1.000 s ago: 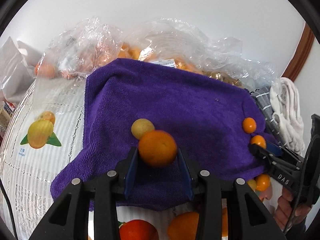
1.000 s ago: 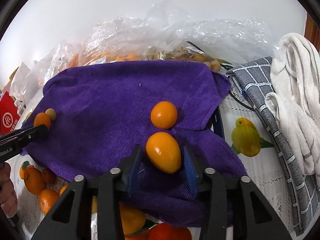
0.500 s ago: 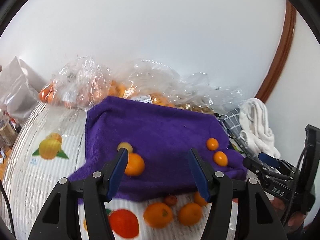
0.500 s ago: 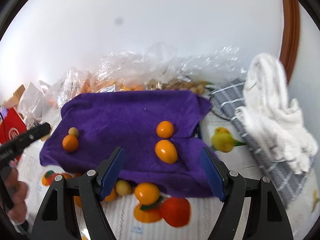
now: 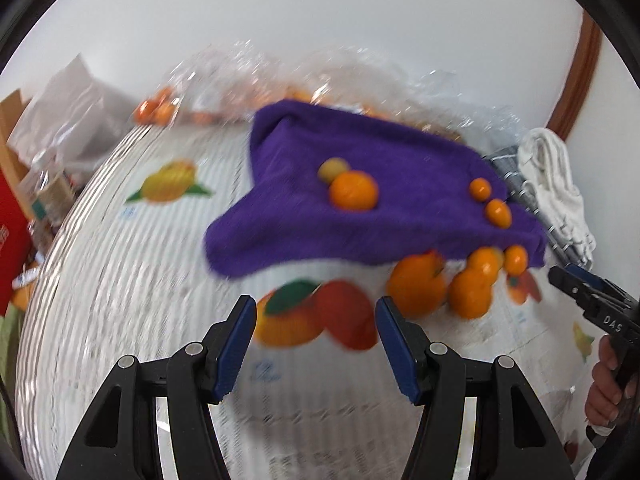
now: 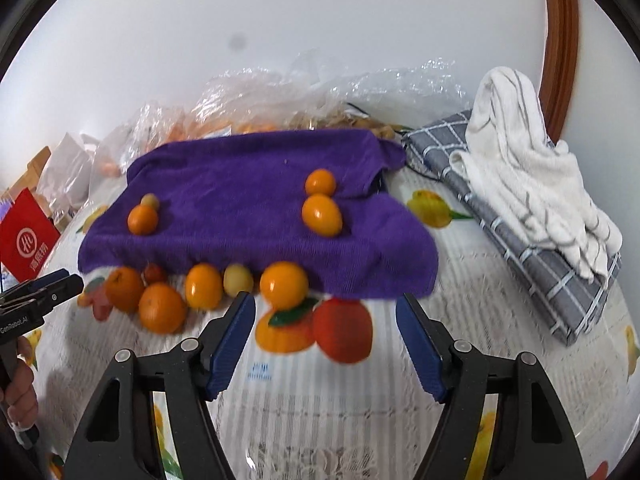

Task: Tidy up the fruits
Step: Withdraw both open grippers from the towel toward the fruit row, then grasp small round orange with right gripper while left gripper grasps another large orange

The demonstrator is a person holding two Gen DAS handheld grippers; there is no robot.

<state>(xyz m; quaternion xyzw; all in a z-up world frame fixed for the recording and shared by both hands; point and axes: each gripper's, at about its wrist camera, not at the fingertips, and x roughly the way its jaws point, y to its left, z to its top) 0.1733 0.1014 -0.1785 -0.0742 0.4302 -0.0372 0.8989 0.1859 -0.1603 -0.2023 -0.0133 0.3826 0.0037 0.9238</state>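
A purple towel lies on the table; it also shows in the left wrist view. On its left part sit an orange and a small yellowish fruit. On its right part sit two small oranges. Several loose oranges lie on the tablecloth along the towel's near edge. My left gripper is open and empty, held back over the tablecloth. My right gripper is open and empty, just in front of the loose fruit.
Clear plastic bags of fruit lie behind the towel. A grey checked cloth with a white towel on it lies at the right. A red box stands at the left. The tablecloth has printed fruit pictures.
Both grippers let go of their oranges on the towel, opened wide and drew back toward the near side of the table. The left view has swung left.
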